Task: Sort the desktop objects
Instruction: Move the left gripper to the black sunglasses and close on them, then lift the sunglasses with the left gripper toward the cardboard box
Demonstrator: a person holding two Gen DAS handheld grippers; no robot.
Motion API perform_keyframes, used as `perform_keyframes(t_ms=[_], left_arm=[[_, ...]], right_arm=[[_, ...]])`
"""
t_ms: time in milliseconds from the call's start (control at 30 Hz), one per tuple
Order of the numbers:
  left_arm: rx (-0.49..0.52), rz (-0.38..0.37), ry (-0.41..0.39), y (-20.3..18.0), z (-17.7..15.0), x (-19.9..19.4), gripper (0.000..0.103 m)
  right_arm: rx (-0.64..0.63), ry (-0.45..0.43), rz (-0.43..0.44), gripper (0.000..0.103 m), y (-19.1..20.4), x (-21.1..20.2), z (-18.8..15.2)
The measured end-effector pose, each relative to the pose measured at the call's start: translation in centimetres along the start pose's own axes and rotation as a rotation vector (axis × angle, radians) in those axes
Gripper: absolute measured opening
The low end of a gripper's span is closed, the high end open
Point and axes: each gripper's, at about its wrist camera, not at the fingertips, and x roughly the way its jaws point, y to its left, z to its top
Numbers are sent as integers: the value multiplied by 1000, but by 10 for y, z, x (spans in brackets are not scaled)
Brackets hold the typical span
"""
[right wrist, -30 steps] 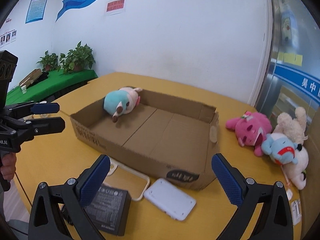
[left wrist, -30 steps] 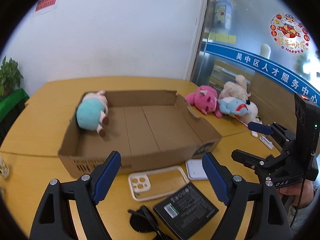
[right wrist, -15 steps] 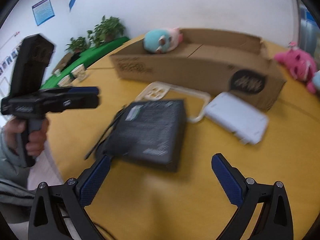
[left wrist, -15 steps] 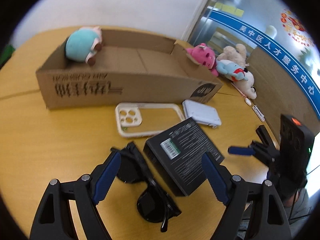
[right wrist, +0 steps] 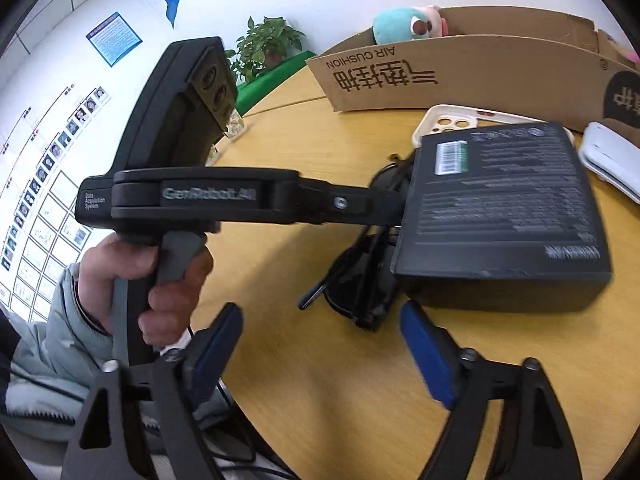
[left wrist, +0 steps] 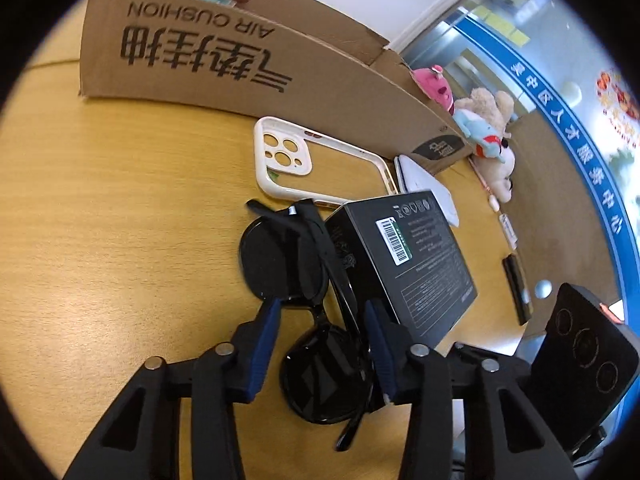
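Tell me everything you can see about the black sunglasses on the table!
The sunglasses are black, with a shiny, plastic-looking frame and two big, round dark lenses. They are folded, with the arms tucked across the lenses. They lie flat on the yellow wooden table, right beside the black box and just below the white phone case. The left hand-held gripper is closing around their middle, one blue pad on each side; whether the pads press yet is unclear.

Each black plastic tool (left wrist: 320, 344) had blue ribbed finger pads (left wrist: 264, 340) and silver screws. The left tool (right wrist: 384, 216) bore grey "GenRobot.AI" lettering; the hand (right wrist: 148, 280) gripping it wore a pale grey-green padded sleeve (right wrist: 44, 356).
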Motion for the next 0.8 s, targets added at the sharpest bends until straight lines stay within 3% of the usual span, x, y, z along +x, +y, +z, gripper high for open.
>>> perform_keyframes(t_ms=[67, 200, 533, 700, 800], left_arm=[[-10, -15, 5, 2, 1, 1, 28], [-8, -24, 3, 4, -1, 1, 27], [-38, -35, -10, 4, -3, 1, 27], [-59, -44, -3, 7, 0, 2, 27], [-72, -44, 0, 10, 1, 1, 27]], right_arm=[[8, -2, 2, 69, 0, 4, 4], [78, -11, 21, 61, -11, 10, 12], [217, -63, 180, 63, -26, 15, 25], [258, -49, 166, 61, -30, 32, 35], [267, -43, 141, 40, -32, 41, 40]])
